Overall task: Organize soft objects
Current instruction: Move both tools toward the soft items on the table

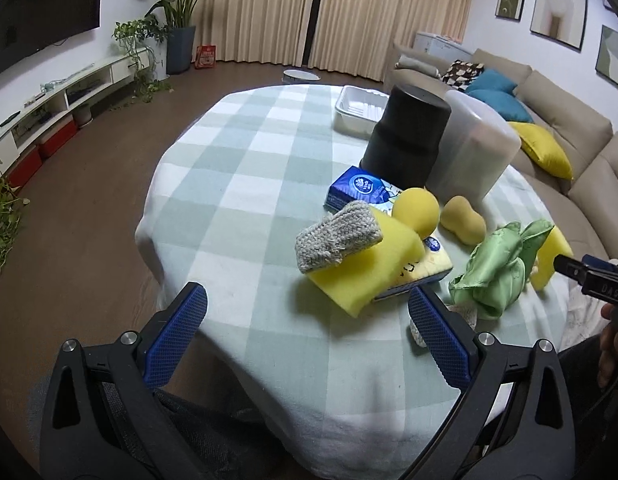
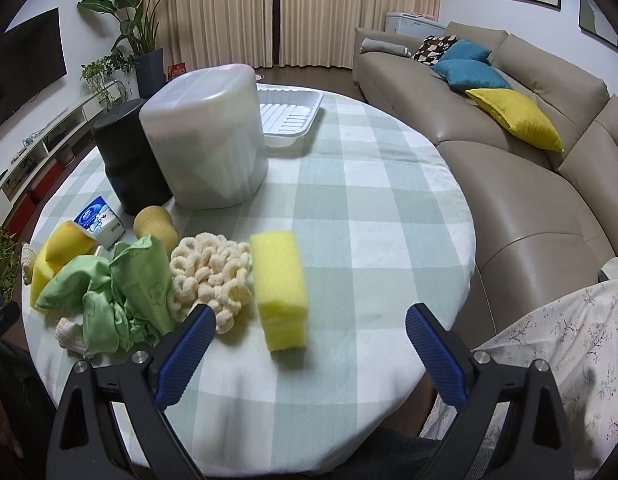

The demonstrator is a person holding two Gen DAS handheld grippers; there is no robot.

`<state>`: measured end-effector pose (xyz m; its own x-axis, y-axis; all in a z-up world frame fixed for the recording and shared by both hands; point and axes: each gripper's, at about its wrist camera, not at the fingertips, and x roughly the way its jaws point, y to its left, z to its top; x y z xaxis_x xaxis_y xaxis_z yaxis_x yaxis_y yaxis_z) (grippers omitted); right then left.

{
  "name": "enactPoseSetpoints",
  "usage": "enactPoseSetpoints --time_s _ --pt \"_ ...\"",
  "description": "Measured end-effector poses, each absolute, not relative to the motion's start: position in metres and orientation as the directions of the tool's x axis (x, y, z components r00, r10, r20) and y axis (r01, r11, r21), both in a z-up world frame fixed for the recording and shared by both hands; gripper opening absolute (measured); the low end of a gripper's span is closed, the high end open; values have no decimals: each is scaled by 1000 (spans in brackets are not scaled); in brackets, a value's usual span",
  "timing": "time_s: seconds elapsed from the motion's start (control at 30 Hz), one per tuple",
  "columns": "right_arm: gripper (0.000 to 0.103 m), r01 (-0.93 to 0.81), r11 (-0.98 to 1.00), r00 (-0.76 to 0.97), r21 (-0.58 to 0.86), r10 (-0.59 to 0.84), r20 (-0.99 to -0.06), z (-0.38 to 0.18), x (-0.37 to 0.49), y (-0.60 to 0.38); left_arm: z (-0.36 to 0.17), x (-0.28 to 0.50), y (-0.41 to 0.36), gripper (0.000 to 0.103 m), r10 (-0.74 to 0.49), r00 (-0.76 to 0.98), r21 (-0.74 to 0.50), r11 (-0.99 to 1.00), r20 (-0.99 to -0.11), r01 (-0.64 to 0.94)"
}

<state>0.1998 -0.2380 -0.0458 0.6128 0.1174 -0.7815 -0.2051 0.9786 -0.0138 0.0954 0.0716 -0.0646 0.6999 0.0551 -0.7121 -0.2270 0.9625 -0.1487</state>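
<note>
Soft objects lie on a round table with a checked cloth (image 1: 245, 184). In the left wrist view a grey knitted pad (image 1: 337, 236) rests on a yellow sponge block (image 1: 365, 272), with a yellow gourd-shaped sponge (image 1: 415, 208), a tan sponge (image 1: 463, 220) and a crumpled green cloth (image 1: 497, 272) nearby. My left gripper (image 1: 307, 320) is open and empty near the front edge. In the right wrist view a yellow sponge (image 2: 281, 288) lies ahead beside a cream looped pad (image 2: 211, 276) and the green cloth (image 2: 125, 296). My right gripper (image 2: 309, 330) is open and empty.
A black cylinder (image 1: 405, 136) and a translucent white bin (image 2: 209, 136) stand upside down mid-table. A white tray (image 2: 289, 116) sits at the far edge. Blue tissue packs (image 1: 361, 190) lie under the sponges. A beige sofa (image 2: 529, 152) borders the right side.
</note>
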Motion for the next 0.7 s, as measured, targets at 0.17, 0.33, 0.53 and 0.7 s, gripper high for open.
enactPoseSetpoints --time_s 0.17,0.33,0.53,0.7 --pt "98 -205 979 612 -18 114 -783 -48 199 -237 -65 98 74 102 30 699 -182 957 -715 -226" --pt "98 -205 978 623 -27 109 -774 -45 199 -237 -64 103 74 102 52 685 -149 962 -727 -231" --pt "98 -206 978 623 -31 107 -775 -44 200 -237 -67 110 75 102 57 673 -124 968 -737 -219" --pt "98 -208 978 625 -34 106 -773 -44 201 -236 -71 117 74 102 42 659 -124 971 -751 -203"
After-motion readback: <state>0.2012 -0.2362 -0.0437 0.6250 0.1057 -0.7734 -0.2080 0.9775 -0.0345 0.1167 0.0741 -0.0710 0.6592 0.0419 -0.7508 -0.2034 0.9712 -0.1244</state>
